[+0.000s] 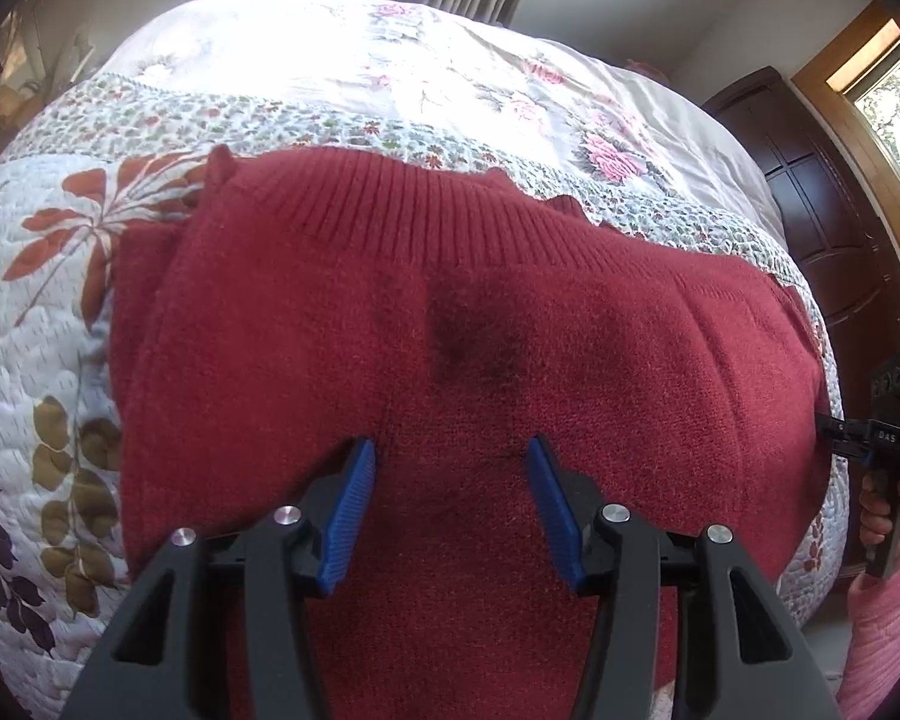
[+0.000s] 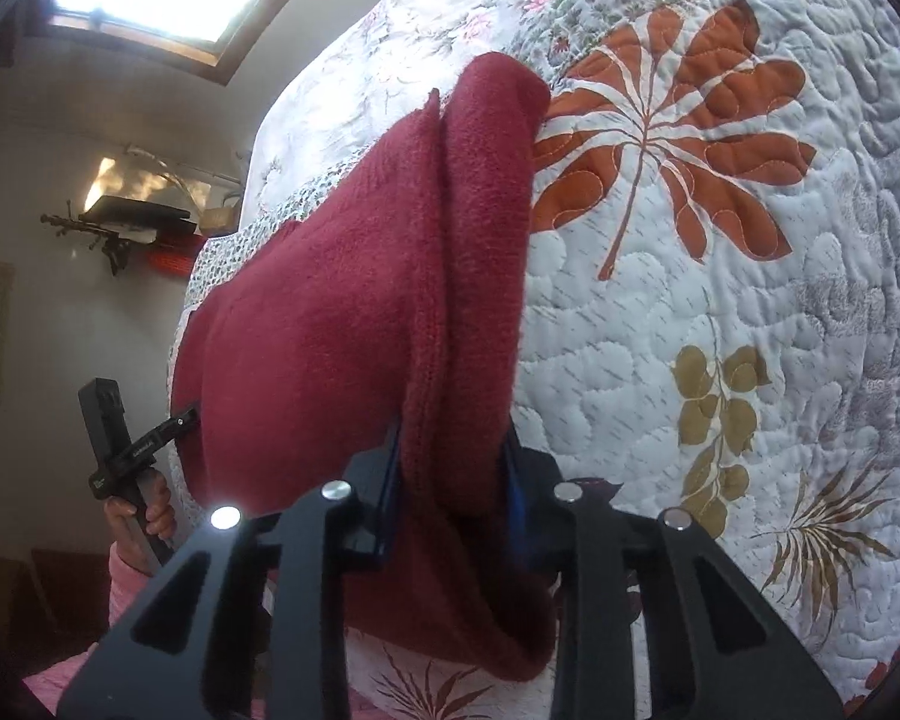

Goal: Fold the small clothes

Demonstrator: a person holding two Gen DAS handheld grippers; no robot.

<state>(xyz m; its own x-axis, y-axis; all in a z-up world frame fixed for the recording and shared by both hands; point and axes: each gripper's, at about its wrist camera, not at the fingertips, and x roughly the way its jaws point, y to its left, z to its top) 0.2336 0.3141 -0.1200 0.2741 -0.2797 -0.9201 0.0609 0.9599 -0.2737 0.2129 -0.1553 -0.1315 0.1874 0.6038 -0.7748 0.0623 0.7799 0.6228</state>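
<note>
I've got the quilted bedspread [image 1: 48, 324] with its leaf print under everything, and the dark red knit garment [image 1: 450, 312] lies across it, ribbed band at the far edge. My left gripper [image 1: 447, 480] hangs over the near part of the knit, blue pads spread wide with only cloth showing between them. My right gripper [image 2: 453, 468] is closed on a thick folded edge of the garment, at its side.
</note>
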